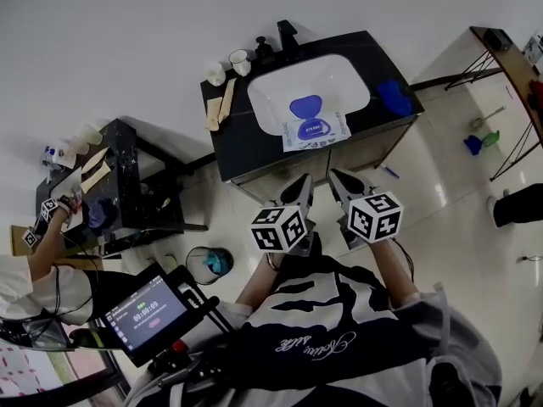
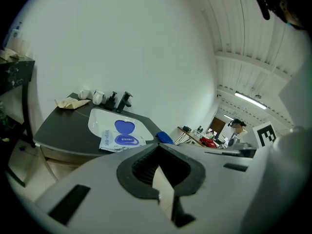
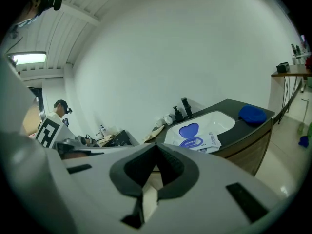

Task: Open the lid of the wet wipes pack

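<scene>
- Wet wipes pack [image 1: 316, 131]: at 12 o'clock from you, lying across the front rim of the white sink [image 1: 270, 100] in the dark counter [image 1: 242, 147].
- Blue lid [image 1: 305, 106]: already looks flipped back toward 12 o'clock, over the basin.
- Left gripper [image 1: 303, 186] and right gripper [image 1: 342, 185]: jaws together on both, nothing between them. Both are near your chest, well apart from the pack.
- Handling: expect a light, soft, slippery pouch; only the lid is likely stiff.
- If it needs more opening, pin the pouch with 1 gripper and catch the lid's free edge with the other.
</scene>
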`<act>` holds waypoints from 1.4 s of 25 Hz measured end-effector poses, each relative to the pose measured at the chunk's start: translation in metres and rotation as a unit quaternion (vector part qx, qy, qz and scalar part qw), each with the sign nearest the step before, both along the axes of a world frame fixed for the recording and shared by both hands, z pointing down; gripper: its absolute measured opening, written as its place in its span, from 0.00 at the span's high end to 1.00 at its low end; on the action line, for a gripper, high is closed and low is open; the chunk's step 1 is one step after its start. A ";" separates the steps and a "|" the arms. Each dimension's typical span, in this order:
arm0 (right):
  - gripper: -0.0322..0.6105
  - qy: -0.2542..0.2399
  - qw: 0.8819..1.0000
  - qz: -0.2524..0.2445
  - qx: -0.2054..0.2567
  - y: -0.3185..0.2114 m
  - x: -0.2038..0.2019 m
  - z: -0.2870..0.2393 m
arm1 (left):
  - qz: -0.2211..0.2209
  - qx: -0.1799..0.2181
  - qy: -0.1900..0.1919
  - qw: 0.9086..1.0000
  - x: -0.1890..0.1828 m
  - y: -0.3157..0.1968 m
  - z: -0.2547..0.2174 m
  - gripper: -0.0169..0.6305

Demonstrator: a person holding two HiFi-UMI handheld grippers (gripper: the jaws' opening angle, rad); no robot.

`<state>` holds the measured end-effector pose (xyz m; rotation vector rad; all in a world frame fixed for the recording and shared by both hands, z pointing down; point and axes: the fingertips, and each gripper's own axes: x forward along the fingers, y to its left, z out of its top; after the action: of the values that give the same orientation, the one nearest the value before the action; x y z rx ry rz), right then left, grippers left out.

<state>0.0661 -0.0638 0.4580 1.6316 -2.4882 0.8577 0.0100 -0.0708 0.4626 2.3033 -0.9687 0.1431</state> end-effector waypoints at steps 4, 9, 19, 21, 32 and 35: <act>0.95 0.006 1.000 -0.016 0.011 0.042 0.004 -0.005 | -0.034 -0.004 0.008 0.999 0.000 0.052 0.001 0.98; 0.95 -0.007 1.000 -0.022 0.015 0.092 0.009 -0.008 | -0.071 -0.020 0.016 0.997 -0.007 0.109 0.006 0.98; 0.95 -0.009 0.999 -0.046 -0.002 0.134 -0.031 -0.025 | -0.062 -0.002 -0.008 0.998 -0.026 0.141 -0.027 0.98; 0.95 -0.003 0.999 -0.042 0.000 0.135 -0.035 -0.029 | -0.063 -0.004 0.002 0.998 -0.030 0.139 -0.032 0.98; 0.95 0.007 1.000 -0.011 0.018 0.141 -0.048 -0.012 | -0.045 0.009 0.018 0.999 -0.051 0.141 -0.019 0.98; 0.95 0.010 1.000 -0.009 0.021 0.142 -0.051 -0.009 | -0.033 0.017 0.016 0.999 -0.049 0.143 -0.017 0.98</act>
<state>0.0148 0.0782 0.4489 1.6201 -2.5204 0.7881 -0.0395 0.0721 0.4460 2.2942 -1.0369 0.0639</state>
